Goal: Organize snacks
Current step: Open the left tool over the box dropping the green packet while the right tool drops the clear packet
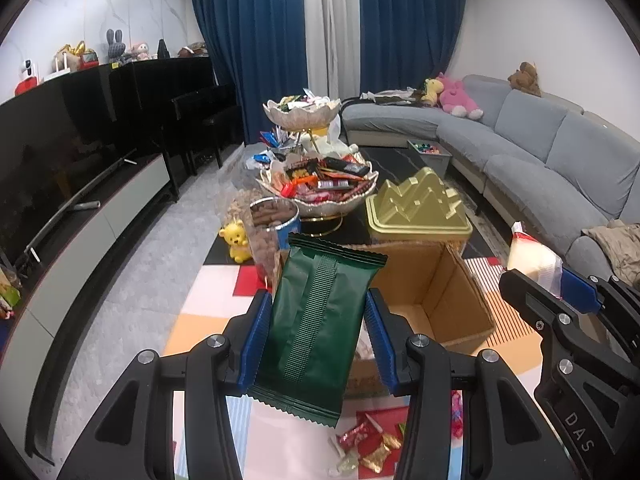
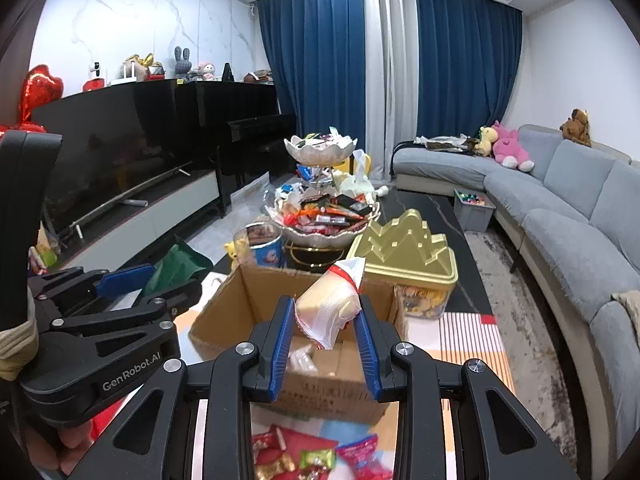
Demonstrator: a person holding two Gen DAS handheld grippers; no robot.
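Landmark: cardboard box (image 2: 304,320), open-topped, standing on the patterned floor mat (image 1: 208,304) in front of the tiered snack bowl (image 1: 320,196) and the gold mountain-shaped tin (image 1: 420,208).
Left gripper (image 1: 318,316): fingers clamped on the green snack packet (image 1: 316,320), one blue pad on each long edge.
Green snack packet, position: held up in the air to the left of the box and nearer the camera than it; both crimped ends stick out past the pads, top and bottom.
Right gripper (image 2: 324,328): fingers clamped on the pale wrapped snack (image 2: 330,304).
Pale wrapped snack, position: above the box's near half, its red-and-white end poking up beyond the fingertips.
Risk one: the green packet is slick foil pinched only at its edges; a quick swing could let it slide or twist out.
Risk two: the pale snack looks soft, so a hard squeeze may crush it.
Risk three: loose sweets (image 1: 368,448) lie on the mat before the box, where a dropped packet would land.
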